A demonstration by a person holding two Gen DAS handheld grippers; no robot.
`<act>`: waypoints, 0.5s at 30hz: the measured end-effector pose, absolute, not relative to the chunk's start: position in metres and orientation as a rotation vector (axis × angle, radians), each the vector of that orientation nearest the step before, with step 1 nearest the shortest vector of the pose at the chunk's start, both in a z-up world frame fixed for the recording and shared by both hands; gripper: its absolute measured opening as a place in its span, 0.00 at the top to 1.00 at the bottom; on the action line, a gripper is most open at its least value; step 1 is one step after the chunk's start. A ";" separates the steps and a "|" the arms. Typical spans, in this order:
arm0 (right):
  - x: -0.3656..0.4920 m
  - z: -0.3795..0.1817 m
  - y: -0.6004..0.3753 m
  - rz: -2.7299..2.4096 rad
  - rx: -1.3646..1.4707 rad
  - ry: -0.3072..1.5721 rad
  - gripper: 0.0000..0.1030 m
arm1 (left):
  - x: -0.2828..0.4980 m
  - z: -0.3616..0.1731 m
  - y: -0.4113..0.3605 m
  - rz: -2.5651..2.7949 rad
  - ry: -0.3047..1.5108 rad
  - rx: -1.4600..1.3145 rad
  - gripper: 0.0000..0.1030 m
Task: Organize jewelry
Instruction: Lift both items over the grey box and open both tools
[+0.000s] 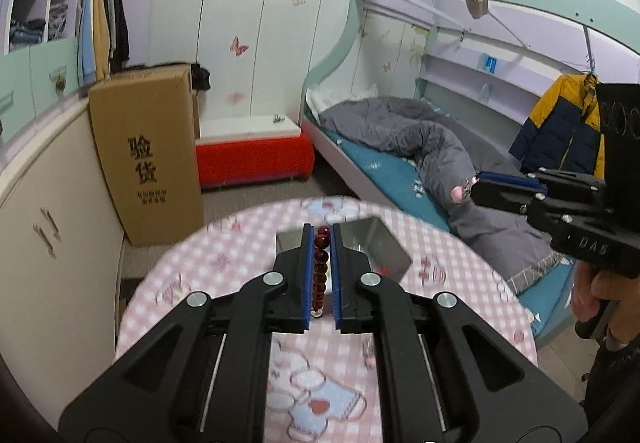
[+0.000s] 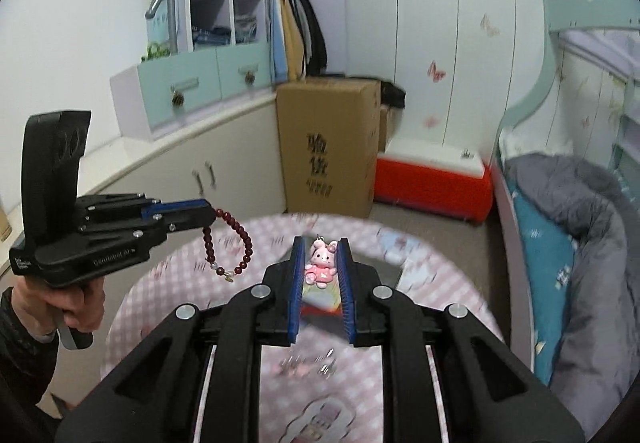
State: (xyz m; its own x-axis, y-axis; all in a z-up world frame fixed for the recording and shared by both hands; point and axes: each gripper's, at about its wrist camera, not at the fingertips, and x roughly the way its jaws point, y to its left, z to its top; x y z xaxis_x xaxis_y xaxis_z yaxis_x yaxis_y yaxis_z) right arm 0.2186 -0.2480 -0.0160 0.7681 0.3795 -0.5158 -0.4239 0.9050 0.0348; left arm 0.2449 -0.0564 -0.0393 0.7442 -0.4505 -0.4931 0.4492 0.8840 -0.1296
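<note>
My left gripper (image 1: 322, 233) is shut on a dark red bead bracelet (image 1: 320, 267), held above the round table. In the right wrist view the left gripper (image 2: 212, 213) is at the left, and the bracelet (image 2: 230, 243) hangs from its tips as a loop. My right gripper (image 2: 320, 243) is shut on a small pink bunny charm (image 2: 320, 262) with a thin chain at its top. In the left wrist view the right gripper (image 1: 474, 185) is at the right, over the bed side, with the charm (image 1: 459, 194) at its tip. An open metal box (image 1: 372, 243) sits on the table below both grippers.
The round table (image 1: 224, 283) has a pink checked cloth with cartoon prints. A tall cardboard box (image 1: 148, 151) stands behind it on the floor, next to a red and white chest (image 1: 252, 151). A bunk bed (image 1: 400, 147) with a grey quilt is at the right. White cabinets (image 1: 48, 243) run along the left.
</note>
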 end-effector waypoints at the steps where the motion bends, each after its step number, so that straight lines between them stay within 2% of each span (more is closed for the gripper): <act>1: 0.222 -0.011 -0.249 0.438 -0.080 0.530 0.86 | 0.248 -0.035 -0.058 -0.496 0.535 -0.001 0.93; 7: 0.241 0.006 -0.255 0.453 -0.040 0.496 0.86 | 0.271 -0.017 -0.073 -0.525 0.520 -0.005 0.93; 15: 0.269 -0.005 -0.257 0.458 -0.009 0.542 0.86 | 0.294 -0.019 -0.093 -0.540 0.550 0.003 0.93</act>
